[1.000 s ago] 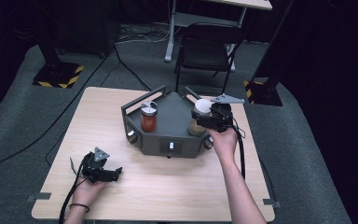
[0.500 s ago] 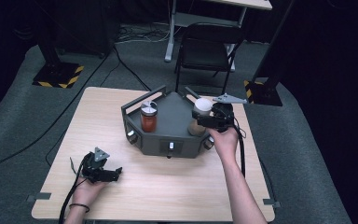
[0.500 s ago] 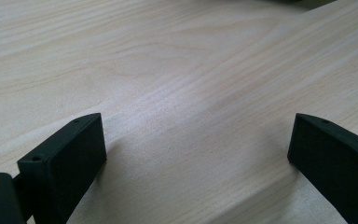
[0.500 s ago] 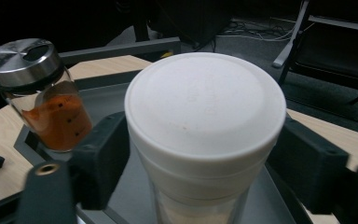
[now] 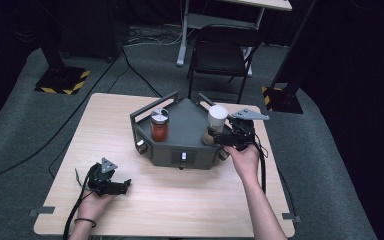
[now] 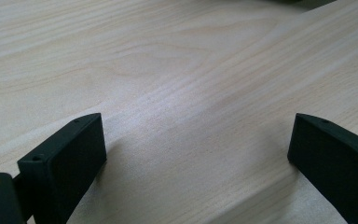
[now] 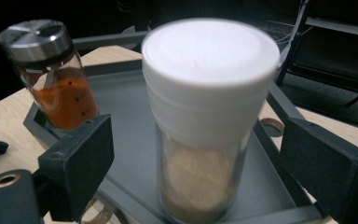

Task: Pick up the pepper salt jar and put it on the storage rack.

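A grey tray [image 5: 186, 131] with raised rails sits at the table's middle. On its right side stands a clear jar with a white lid [image 5: 217, 117], holding pale powder. My right gripper [image 5: 214, 138] is around this jar [image 7: 205, 116]; its jaws have just been opening, and a gap shows on each side between pads and glass. A spice jar with a metal lid and orange powder [image 5: 159, 125] stands on the tray's left part [image 7: 56, 88]. My left gripper [image 5: 123, 186] rests open near the table's front left, over bare wood [image 6: 196, 154].
The wooden table [image 5: 105, 130] has bare room left of and in front of the tray. Knobs stick out of the tray's front wall [image 5: 183, 156]. A dark chair [image 5: 220, 55] and stand bases with striped tape [image 5: 62, 80] are on the floor beyond.
The right gripper's jaws have spread away from the white-lidded jar, which stays upright on the tray. The left gripper has not moved.
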